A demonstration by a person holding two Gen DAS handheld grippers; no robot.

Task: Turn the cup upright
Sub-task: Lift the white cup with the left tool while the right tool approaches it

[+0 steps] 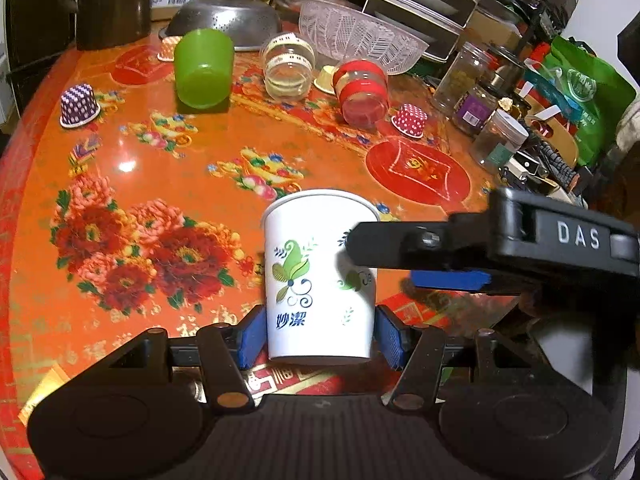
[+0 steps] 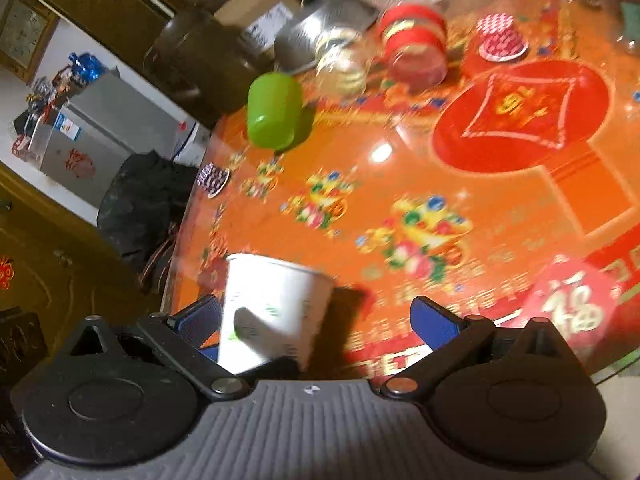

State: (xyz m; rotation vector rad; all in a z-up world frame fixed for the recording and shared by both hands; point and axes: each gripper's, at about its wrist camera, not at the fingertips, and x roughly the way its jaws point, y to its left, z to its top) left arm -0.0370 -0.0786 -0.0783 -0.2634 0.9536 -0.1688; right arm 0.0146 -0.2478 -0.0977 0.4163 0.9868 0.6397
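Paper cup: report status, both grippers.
Left gripper fingers flank white paper cup, contact unclear. Cup upright, mouth up, on table. Right gripper open, beside the cup. Nothing blocking.

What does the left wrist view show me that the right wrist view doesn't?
Left wrist only: the left hand-held gripper straddling the upright white paper cup, pads apparently touching; the right hand-held gripper beside it; jars at the table's far side.

Right wrist only: the floor and a grey cabinet beyond the table edge; this view is blurred.

Both: the paper cup, the tipped green cup, the red-banded jar.
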